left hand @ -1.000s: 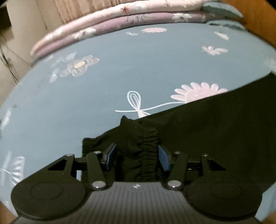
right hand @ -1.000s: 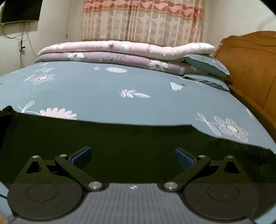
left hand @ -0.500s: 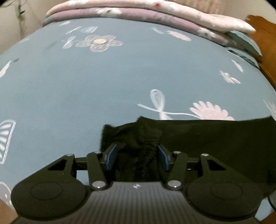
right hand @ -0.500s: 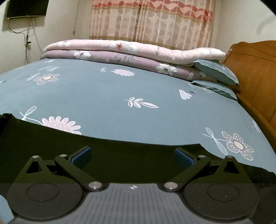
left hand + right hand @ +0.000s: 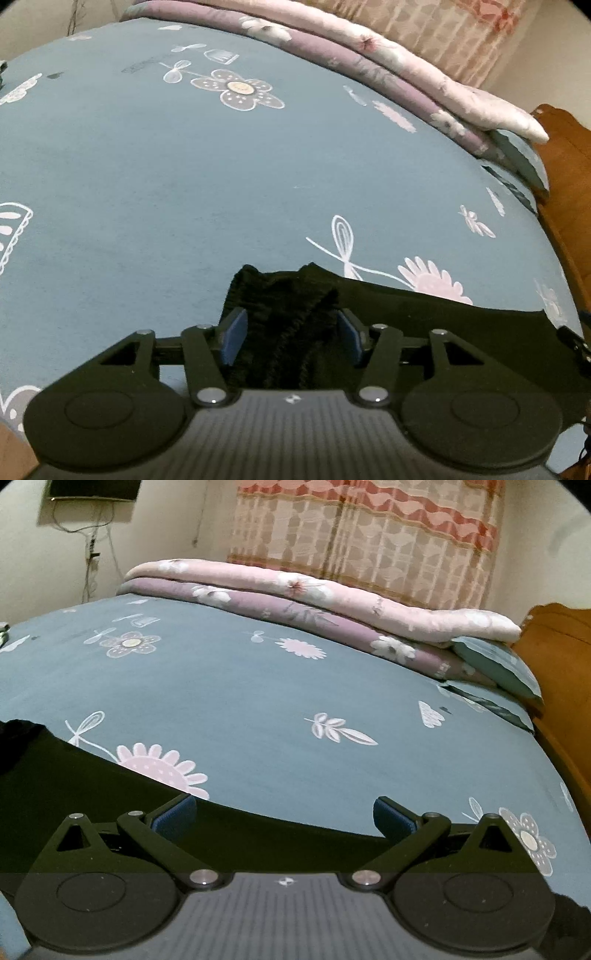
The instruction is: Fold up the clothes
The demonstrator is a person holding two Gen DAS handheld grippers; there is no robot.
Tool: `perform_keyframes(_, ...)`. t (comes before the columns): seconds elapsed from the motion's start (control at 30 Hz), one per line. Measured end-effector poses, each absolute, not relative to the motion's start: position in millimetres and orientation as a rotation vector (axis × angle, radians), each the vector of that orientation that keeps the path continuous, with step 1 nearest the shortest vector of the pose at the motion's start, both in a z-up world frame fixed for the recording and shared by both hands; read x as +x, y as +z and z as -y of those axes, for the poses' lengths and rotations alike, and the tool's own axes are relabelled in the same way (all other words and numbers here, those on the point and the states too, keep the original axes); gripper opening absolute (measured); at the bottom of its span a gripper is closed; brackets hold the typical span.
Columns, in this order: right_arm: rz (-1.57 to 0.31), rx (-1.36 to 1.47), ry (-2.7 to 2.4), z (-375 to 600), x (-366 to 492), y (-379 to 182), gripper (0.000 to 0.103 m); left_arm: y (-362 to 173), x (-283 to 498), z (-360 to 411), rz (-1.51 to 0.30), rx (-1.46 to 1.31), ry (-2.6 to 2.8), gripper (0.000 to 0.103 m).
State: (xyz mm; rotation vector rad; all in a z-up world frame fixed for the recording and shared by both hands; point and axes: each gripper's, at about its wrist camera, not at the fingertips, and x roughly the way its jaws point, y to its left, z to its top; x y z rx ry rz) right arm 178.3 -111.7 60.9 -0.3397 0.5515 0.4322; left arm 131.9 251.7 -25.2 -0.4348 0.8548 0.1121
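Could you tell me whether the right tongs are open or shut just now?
Open: the right tongs have pads spread wide above the black garment, gripping nothing.

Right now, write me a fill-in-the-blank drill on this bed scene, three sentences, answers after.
1. The left gripper is closed on the gathered ____ band of the black garment.
2. The right gripper has its jaws ____ above the garment.
3. The folded quilts lie at the far edge of the ____ floral bedsheet.

Missing words: elastic; open; blue
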Motion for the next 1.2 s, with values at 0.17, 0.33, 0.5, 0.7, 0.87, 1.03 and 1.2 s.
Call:
perform_keyframes(0.17,-0.548,-0.367,0.463,96.9,178.1,63.3,0.103,-29.5,136.3,-235.4,-0.874,-0.312,0.083,0.065)
perform_keyframes(0.33,-0.542,-0.382,0.468,87.0,177.7,65.4,0.103,-40.1,148.8,-212.2,-0.892,-0.093,0.09,0.048)
perform_keyframes(0.5,-0.544,-0.401,0.457,83.4,176.3,65.8,0.103,-34.0,148.3,-224.1,-0.85,-0.158,0.129,0.01)
perform_keyframes(0.7,-0.554,-0.391,0.45,83.1,179.6,65.3,0.103,-19.8,133.8,-249.6,-0.766,-0.327,0.131,0.01)
perform_keyframes(0.87,-0.561,-0.398,0.464,78.4,181.2,61.9,0.103,-46.7,129.5,-272.1,-0.801,-0.447,0.191,0.01)
perform_keyframes(1.03,-0.564,-0.428,0.464,76.9,180.5,60.9,0.103,-47.9,127.4,-274.6,-0.79,-0.462,0.197,0.01)
perform_keyframes(1.2,-0.57,-0.409,0.467,80.4,184.8,60.8,0.103,-42.1,121.2,-278.0,-0.793,-0.447,0.233,0.011)
